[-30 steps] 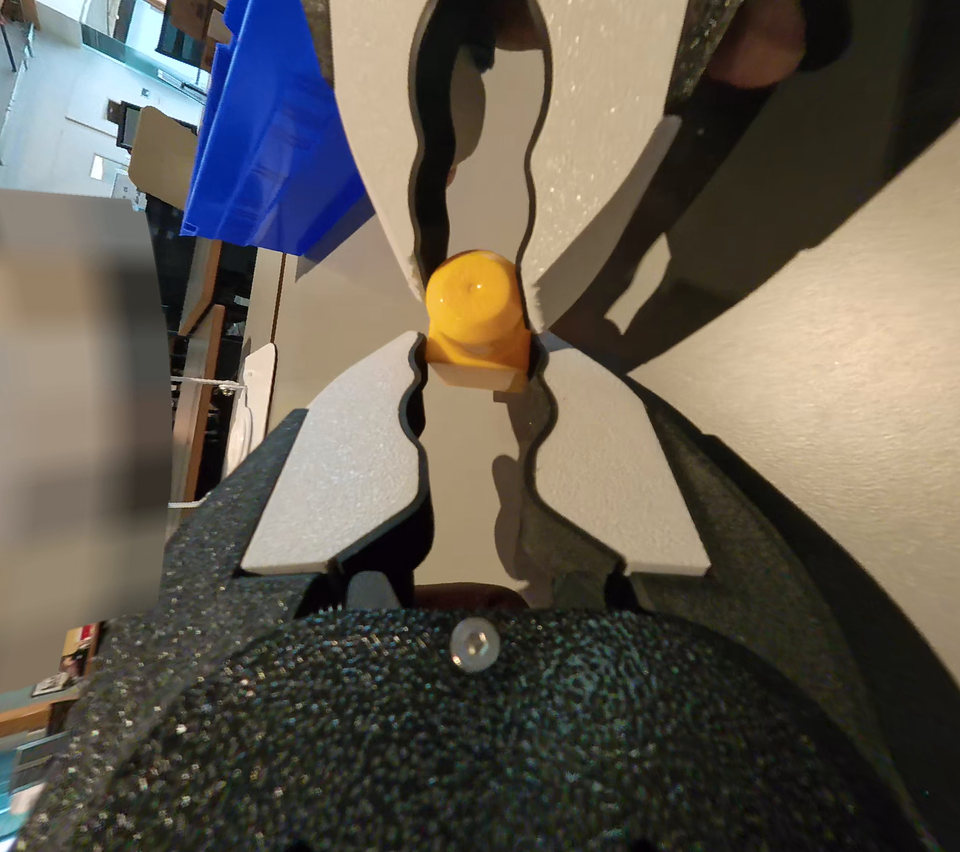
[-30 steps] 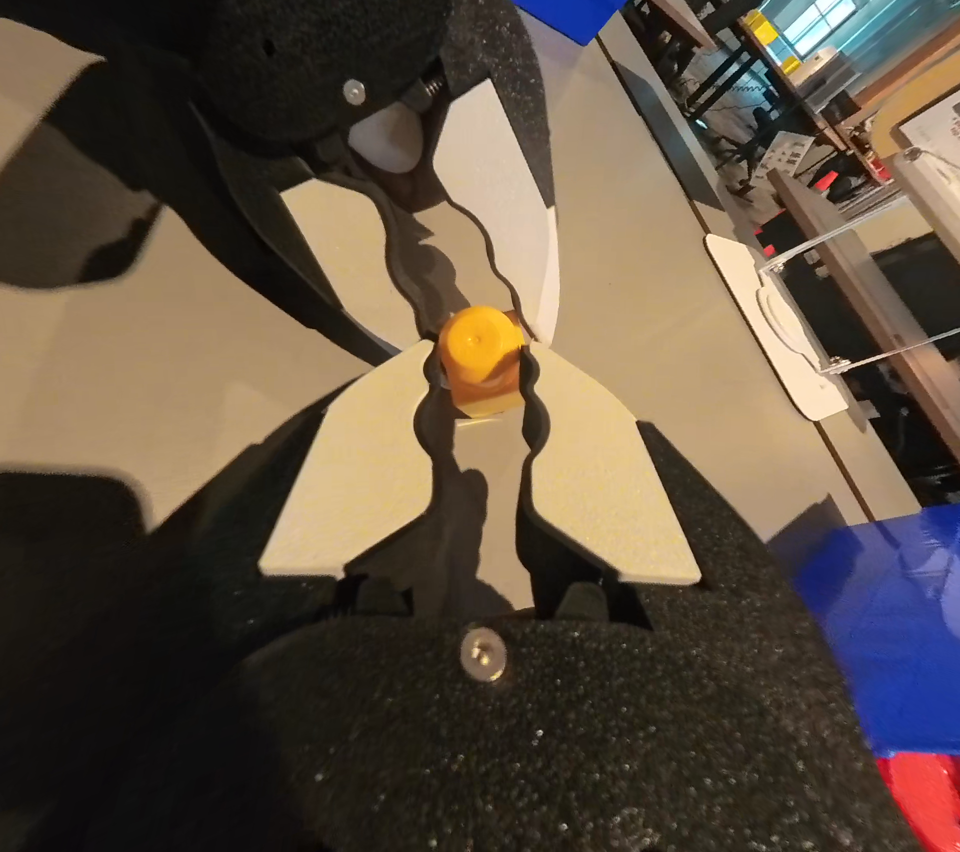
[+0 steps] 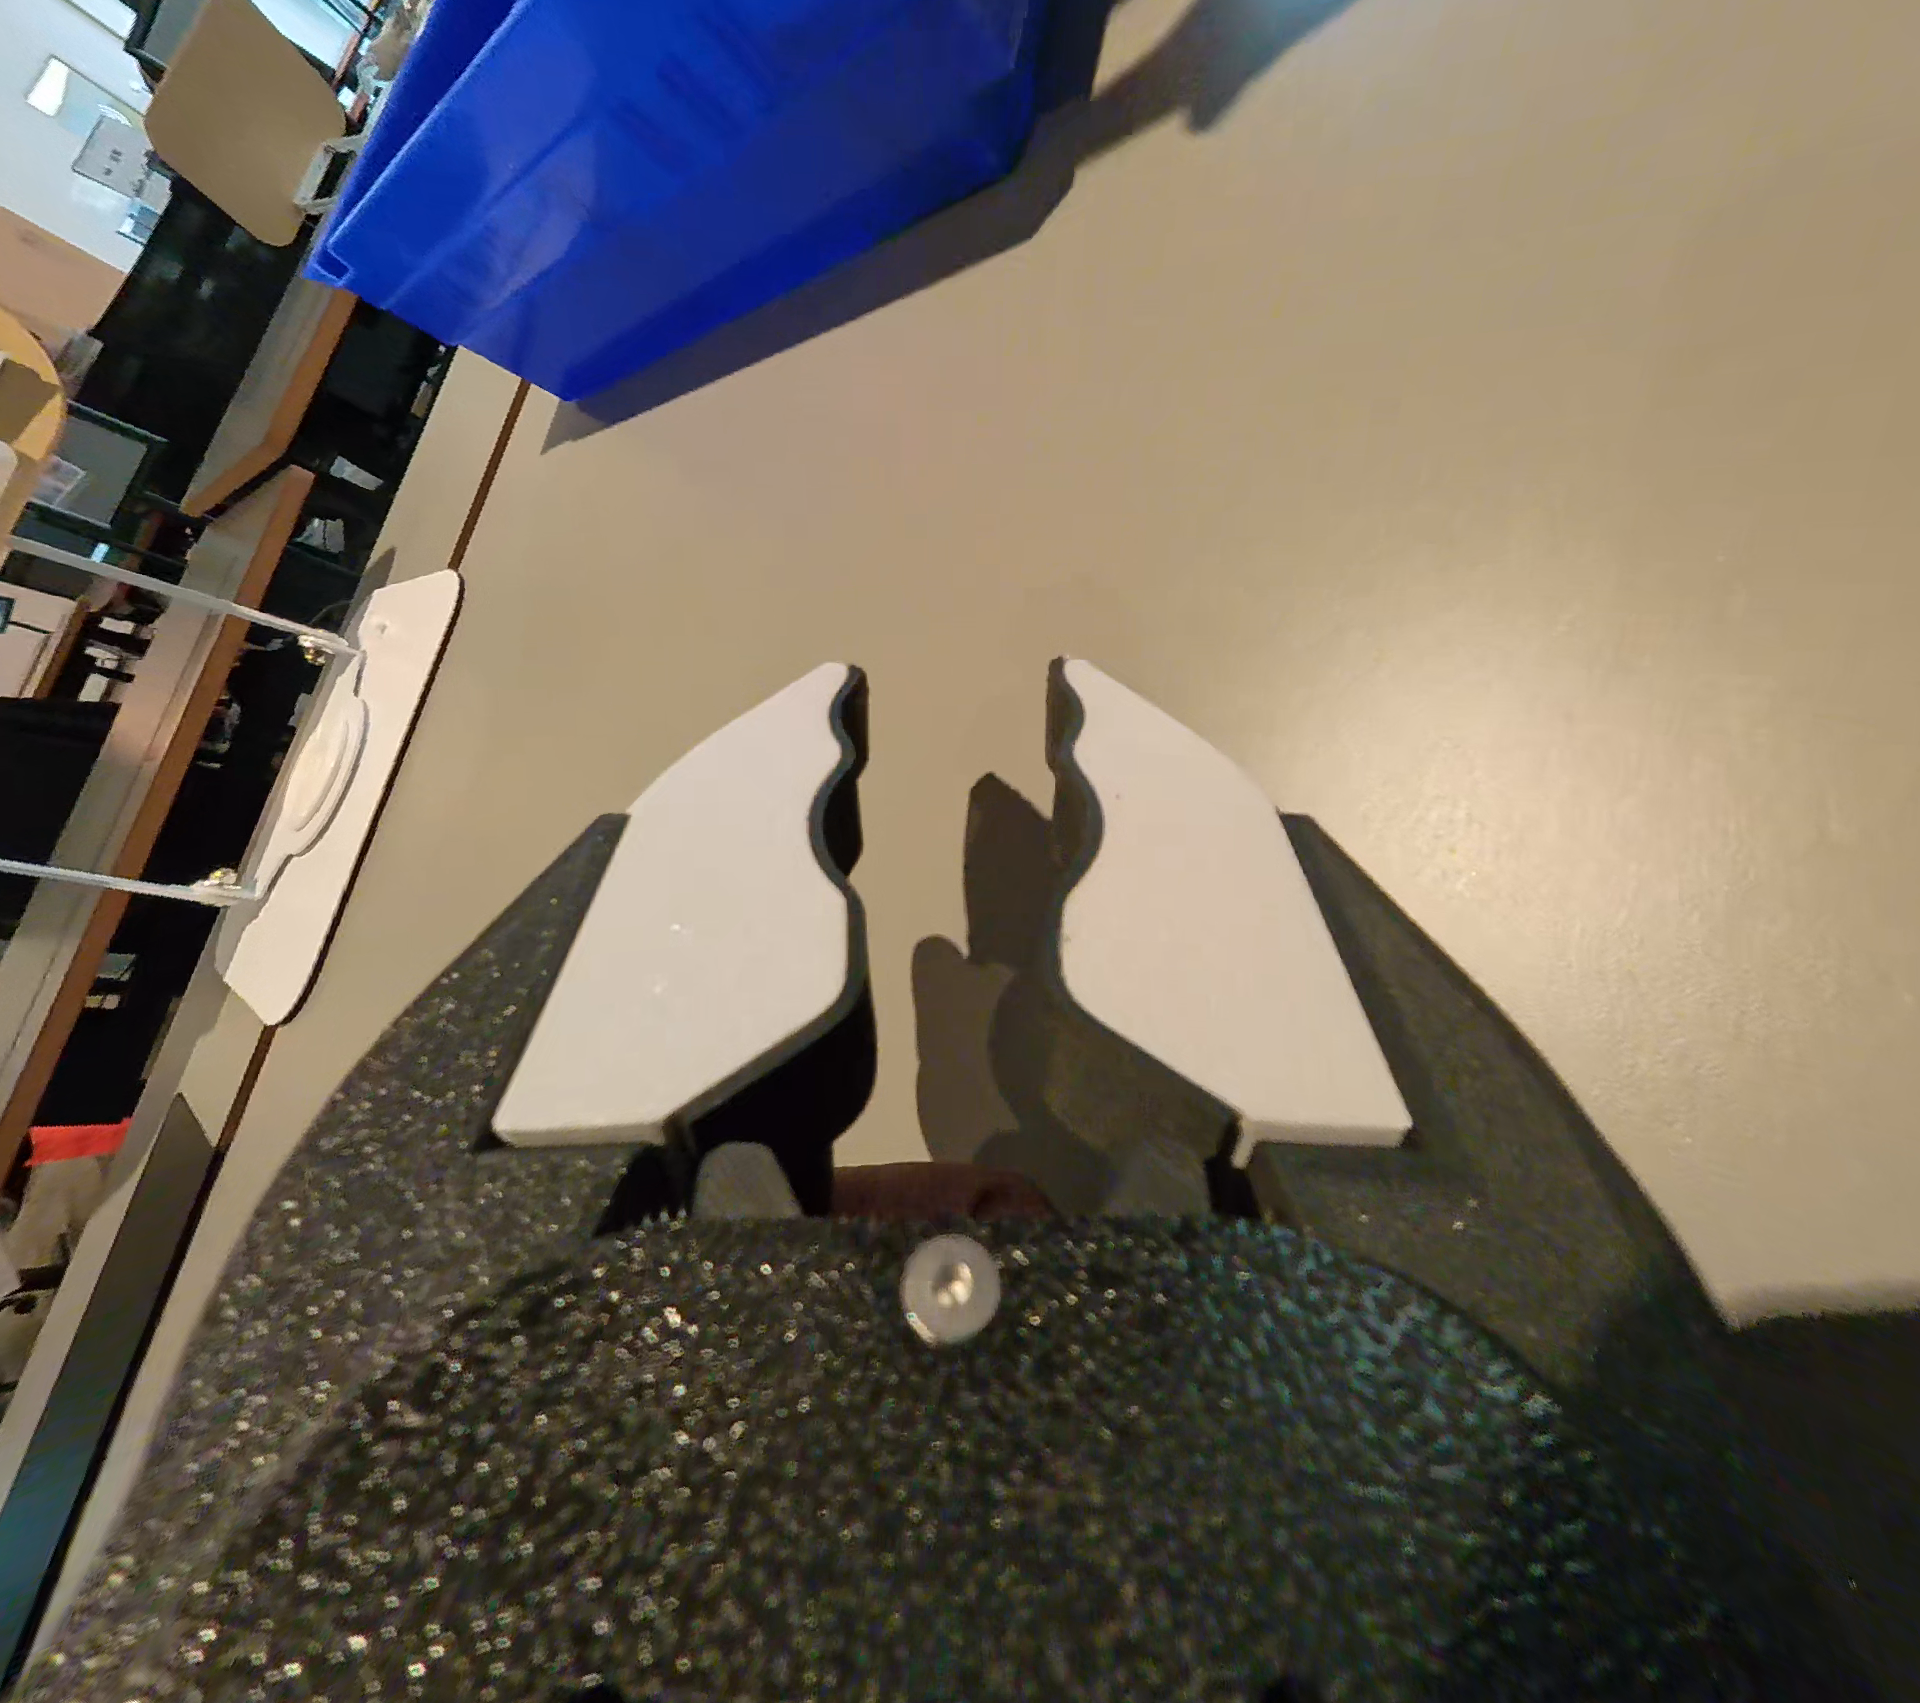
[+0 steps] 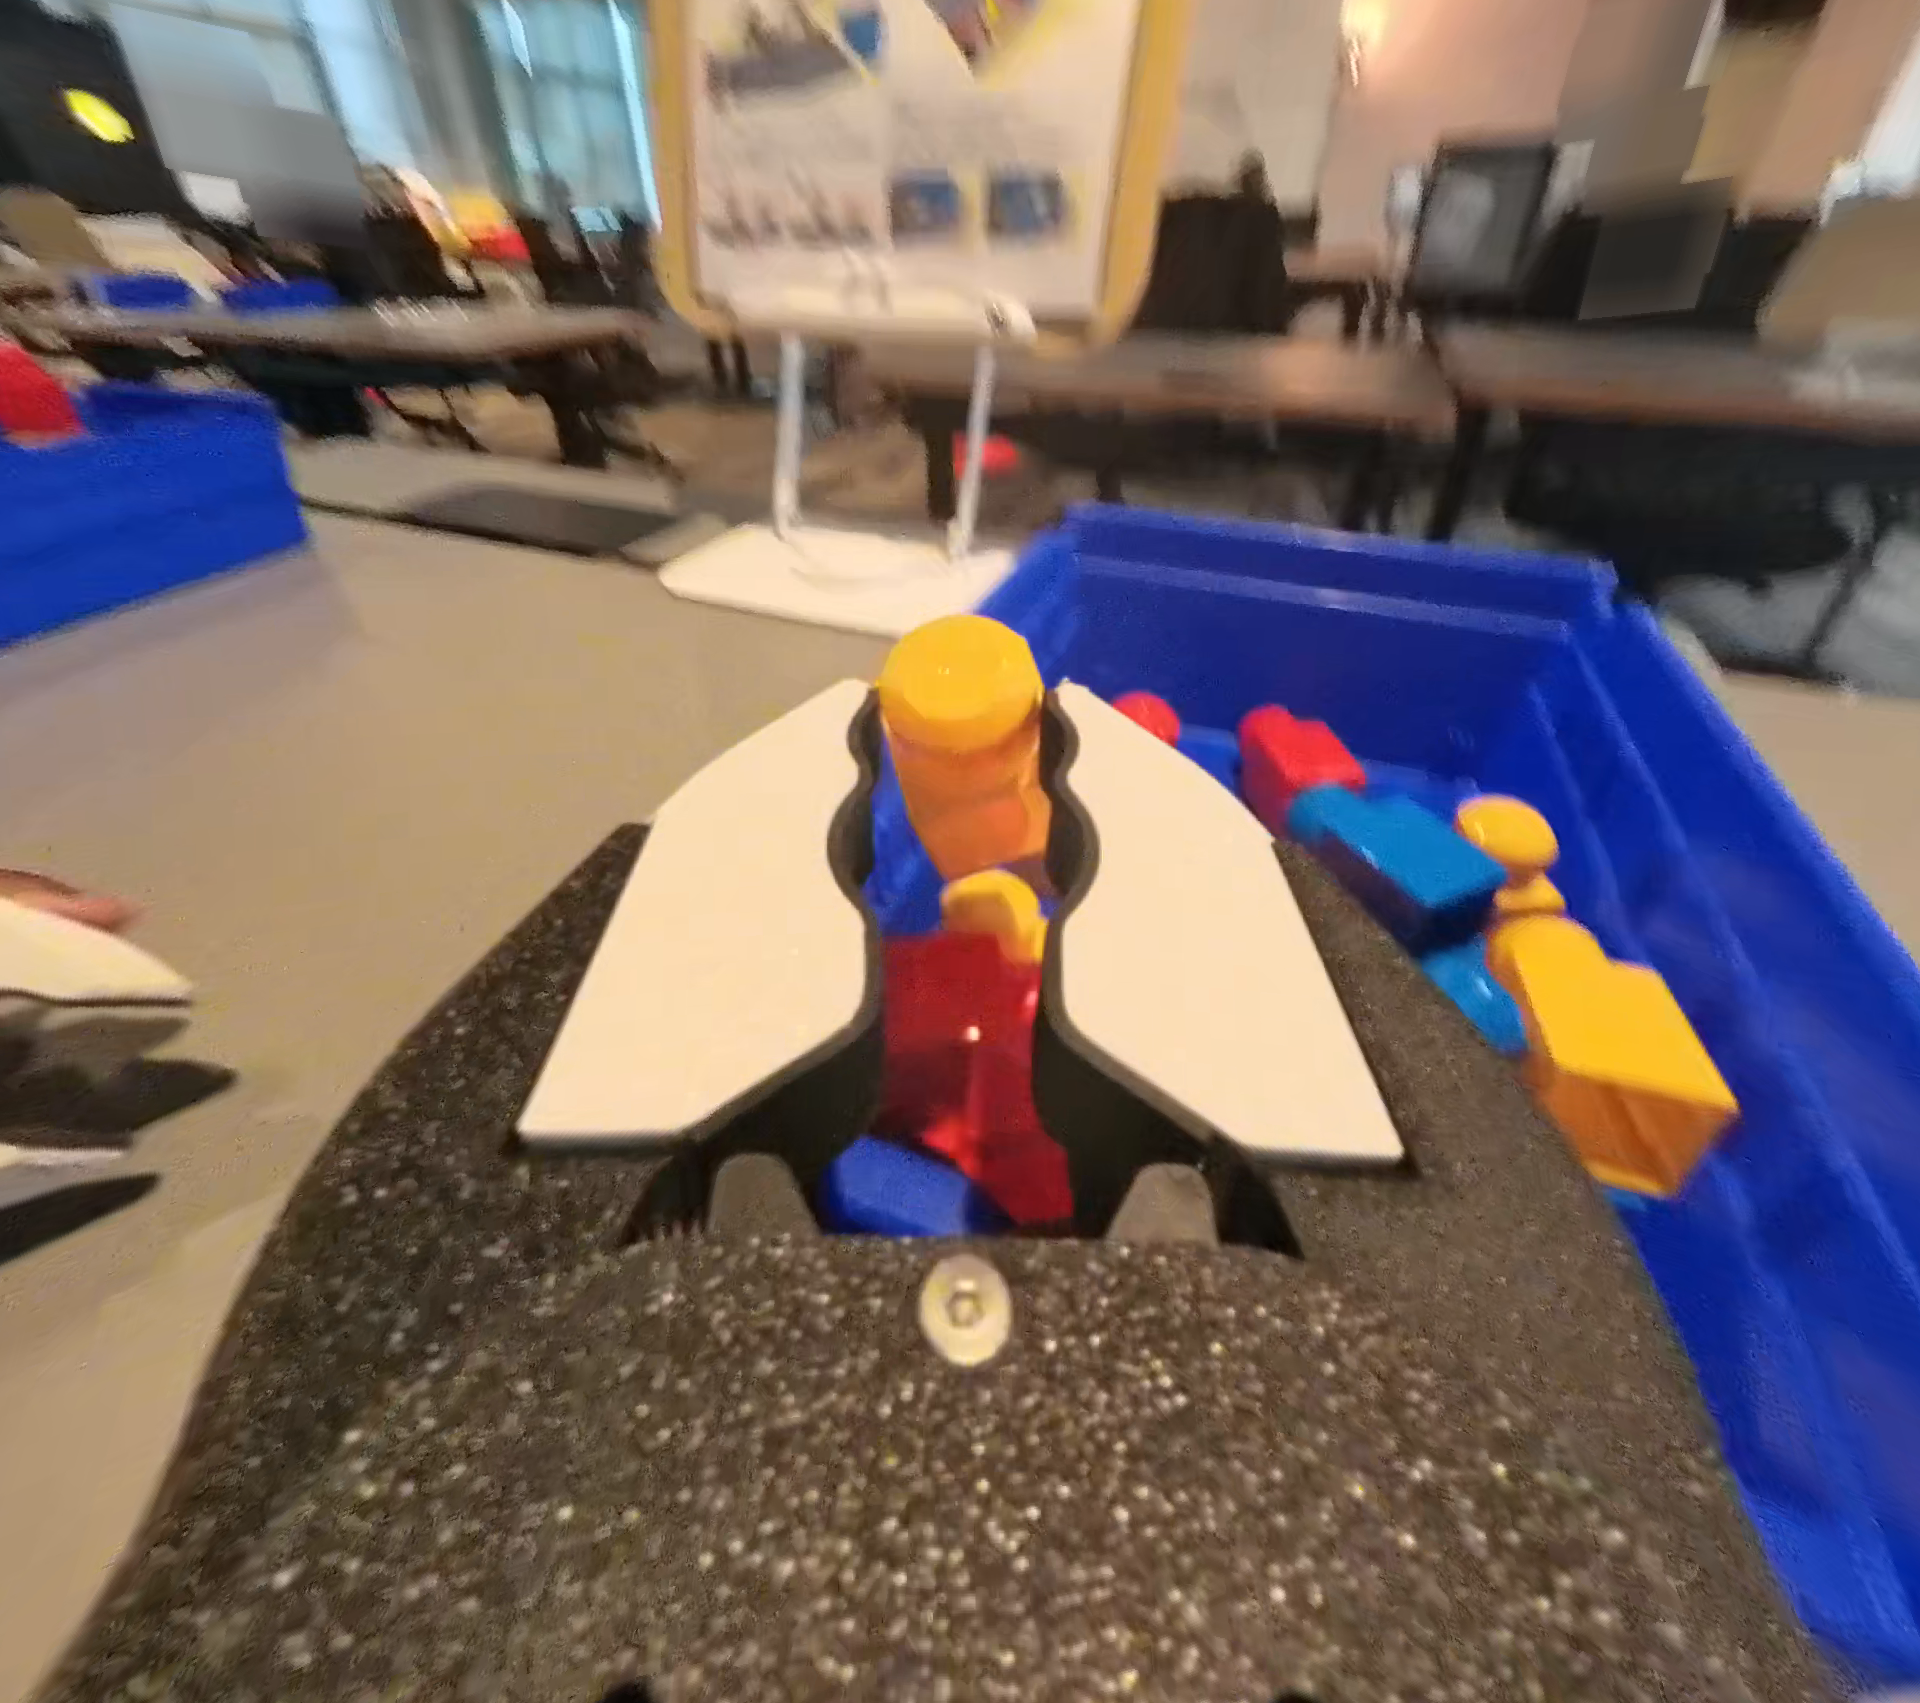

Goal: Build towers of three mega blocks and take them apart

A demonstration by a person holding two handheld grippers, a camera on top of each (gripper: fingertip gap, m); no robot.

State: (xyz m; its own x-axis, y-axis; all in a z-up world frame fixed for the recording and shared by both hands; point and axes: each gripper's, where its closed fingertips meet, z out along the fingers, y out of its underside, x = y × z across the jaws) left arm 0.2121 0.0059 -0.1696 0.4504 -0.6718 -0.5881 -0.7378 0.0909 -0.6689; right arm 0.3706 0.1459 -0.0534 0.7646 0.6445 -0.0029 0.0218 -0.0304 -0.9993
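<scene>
My right gripper (image 4: 961, 723) is clamped on a single-stud orange plastic mega block (image 4: 966, 770), holding it in the air over the near edge of a blue plastic bin (image 4: 1662, 718) on the right side of the beige table (image 4: 416, 770). The block sits upright between my white fingertip pads (image 4: 748, 905), stud on top, squeezed by its flat side walls near the tips.

It looks hollow, stiff and very light, with a smooth glossy skin that could slide if the squeeze eases. In my judgement the flat walls below the stud are the place to hold; the round stud would roll out.

Below it in the bin lies a loose heap: a red block (image 4: 966, 1061), blue blocks (image 4: 1392, 853) and another orange block (image 4: 1600, 1051) on its side. The right wrist view is blurred.

My left gripper (image 3: 956, 687) holds nothing. Its jaws stand narrowly apart, hovering over bare table and touching nothing. A second blue plastic bin (image 3: 675, 126) with coloured blocks in it stands well beyond it.
</scene>
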